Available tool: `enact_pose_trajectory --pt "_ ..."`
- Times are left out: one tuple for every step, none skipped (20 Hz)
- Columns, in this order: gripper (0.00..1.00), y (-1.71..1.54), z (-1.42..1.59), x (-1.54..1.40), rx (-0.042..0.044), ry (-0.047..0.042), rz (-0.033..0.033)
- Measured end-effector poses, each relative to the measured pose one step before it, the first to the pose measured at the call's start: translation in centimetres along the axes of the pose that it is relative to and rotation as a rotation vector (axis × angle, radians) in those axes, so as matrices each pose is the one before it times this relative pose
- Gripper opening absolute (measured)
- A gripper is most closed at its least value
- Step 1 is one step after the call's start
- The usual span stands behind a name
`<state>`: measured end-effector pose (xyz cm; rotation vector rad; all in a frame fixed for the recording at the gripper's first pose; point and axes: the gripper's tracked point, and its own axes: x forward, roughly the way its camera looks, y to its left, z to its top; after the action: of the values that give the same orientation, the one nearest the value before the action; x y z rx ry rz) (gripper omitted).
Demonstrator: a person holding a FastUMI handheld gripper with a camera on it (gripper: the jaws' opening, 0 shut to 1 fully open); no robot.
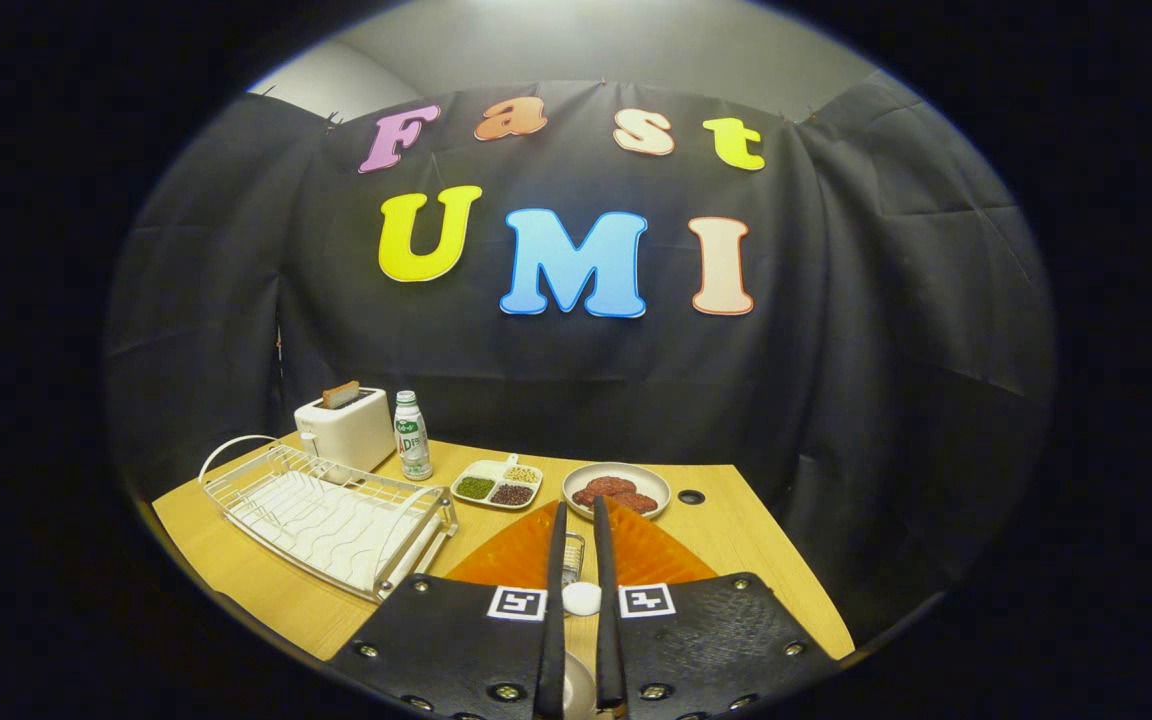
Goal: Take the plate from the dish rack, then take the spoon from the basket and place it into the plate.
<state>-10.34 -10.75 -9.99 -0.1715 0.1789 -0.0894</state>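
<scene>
While the gripper (577, 520) grips the spoon (581, 598); basket (573, 556) half hidden.

Staged kitchen booth: cloth wall (886, 330), toaster (346, 430), dish rack (326, 515), wooden table (736, 540).

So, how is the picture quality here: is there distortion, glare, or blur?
Gripper view: strong fisheye bending, the table edges and dish rack curve. Light is even and soft, with no harsh glare. The toaster and bottle look sharp; the gripper, its fingers a narrow gap apart, is dim and slightly soft low down, where a white object shows between the fingers.
</scene>
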Motion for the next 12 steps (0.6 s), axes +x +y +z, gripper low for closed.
enact_pose_trajectory --pt "0.12 0.305 -0.076 -0.488 0.00432 0.00833 -0.00168" --pt "0.12 0.373 -0.307 -0.446 0.00502 0.01642 0.00426" --pt "0.12 0.422 -0.323 -0.507 0.00308 0.01255 0.00612" --pt "0.12 0.342 -0.421 -0.352 -0.00180 0.01678 0.00538" --pt "0.12 0.374 -0.622 -0.234 -0.00673 0.02066 0.01034" --pt "0.12 0.354 -0.502 -0.183 -0.00669 0.01727 0.00340" --pt "0.12 0.370 -0.589 -0.099 -0.00061 0.01771 0.00839" --pt "0.12 0.503 -0.582 -0.061 0.00682 0.01892 0.00820" --pt "0.12 0.603 -0.719 0.021 0.00767 0.02128 0.00902" --pt "0.12 0.416 -0.691 0.024 0.00266 0.02189 0.00199" --pt "0.12 0.444 -0.696 0.081 0.00133 0.01903 0.00625" --pt "0.12 0.525 -0.432 0.166 0.00158 0.01243 0.00854"
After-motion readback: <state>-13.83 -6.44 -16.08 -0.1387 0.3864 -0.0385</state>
